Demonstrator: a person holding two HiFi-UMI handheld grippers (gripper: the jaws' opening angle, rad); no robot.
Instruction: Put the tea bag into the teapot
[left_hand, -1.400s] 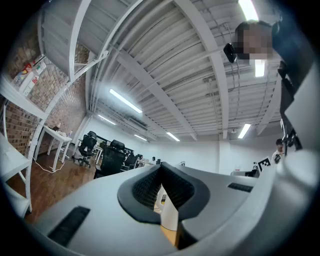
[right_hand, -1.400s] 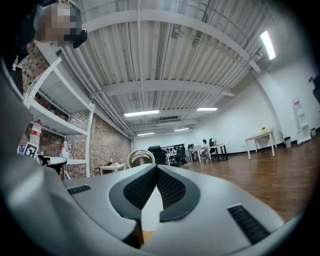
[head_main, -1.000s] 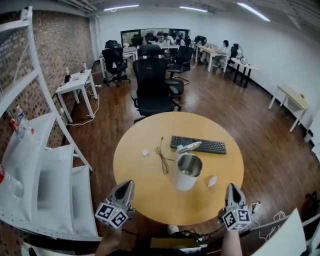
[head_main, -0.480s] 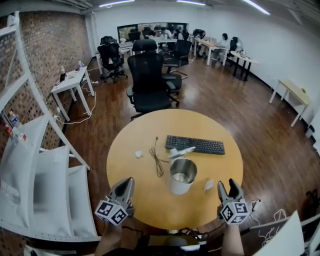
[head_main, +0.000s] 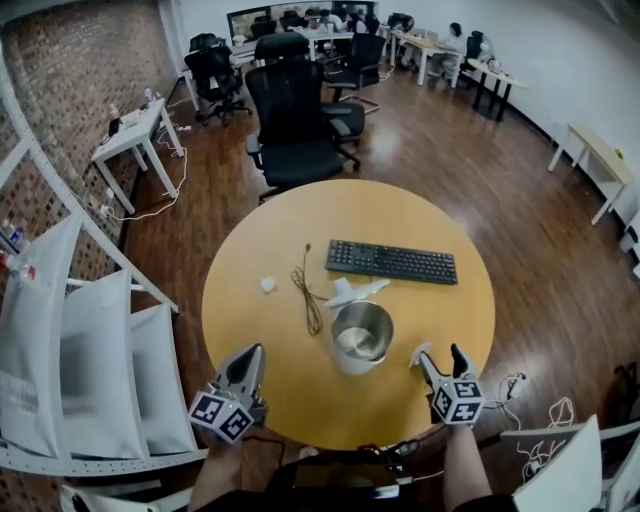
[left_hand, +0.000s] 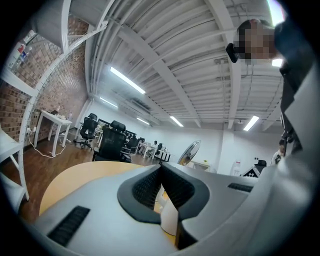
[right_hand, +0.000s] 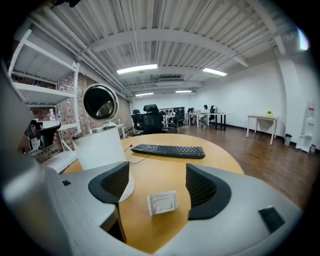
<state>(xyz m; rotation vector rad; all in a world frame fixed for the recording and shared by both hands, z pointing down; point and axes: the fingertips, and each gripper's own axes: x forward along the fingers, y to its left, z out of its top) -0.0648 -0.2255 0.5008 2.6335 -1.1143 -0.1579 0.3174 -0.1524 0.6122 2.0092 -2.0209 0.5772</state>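
1. The tea bag (right_hand: 162, 202), a small white square packet with a raised outline, stands on edge just right of the teapot (right_hand: 100, 147).
2. The right gripper (right_hand: 158, 182) has its jaws opening around the tea bag, not touching it.
3. The left gripper (left_hand: 161, 176), jaws pressed together and empty, is left of the teapot.

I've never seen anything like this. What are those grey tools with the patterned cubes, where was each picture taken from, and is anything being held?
There is no robot here: a person holds a hand tool with two jaws in each hand. The head view comes from a camera on the person's head, looking down on a round table. The other two views come from cameras riding on the tools. On the table are a metal teapot with its lid up, a keyboard, a cable and a small white scrap. The left gripper has its jaws shut on nothing. The right gripper has its jaws opening around a tea bag, which lies on the table between them, not gripped.
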